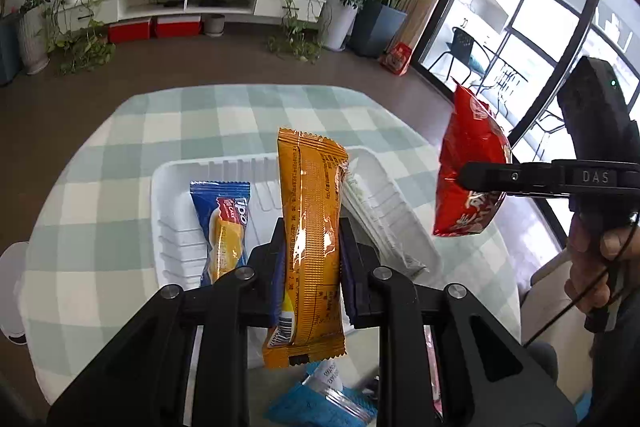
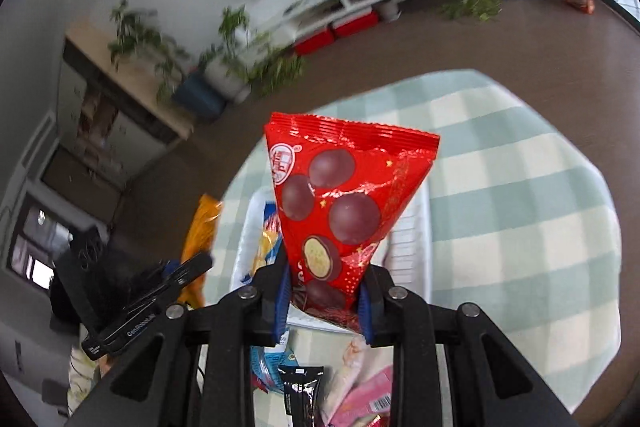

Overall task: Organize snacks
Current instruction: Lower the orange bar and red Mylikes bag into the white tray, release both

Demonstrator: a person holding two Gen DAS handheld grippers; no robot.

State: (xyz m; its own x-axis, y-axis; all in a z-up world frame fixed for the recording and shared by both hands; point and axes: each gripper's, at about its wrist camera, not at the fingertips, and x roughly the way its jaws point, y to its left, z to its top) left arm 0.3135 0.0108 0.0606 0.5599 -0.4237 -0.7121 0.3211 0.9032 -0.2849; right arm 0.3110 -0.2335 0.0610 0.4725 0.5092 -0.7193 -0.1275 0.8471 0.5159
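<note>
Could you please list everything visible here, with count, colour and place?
wafer packet: one, orange, clamped in left gripper above the tray
chocolate-ball bag: one, red, clamped in right gripper
cake packet: one, blue, lying in tray
tray: one, white, on the tablecloth
tablecloth: one, green-white check, on table
loose snacks: several, blue, black, pink, near edge
left gripper: black, shut
right gripper: black, shut
hand: one, holding the right gripper

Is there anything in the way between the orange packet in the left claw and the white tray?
Nothing visible blocks it. The left claw holds the orange packet above the white tray. A blue packet already lies in the tray's left part, and the red bag in the right claw hangs off to the right.
</note>
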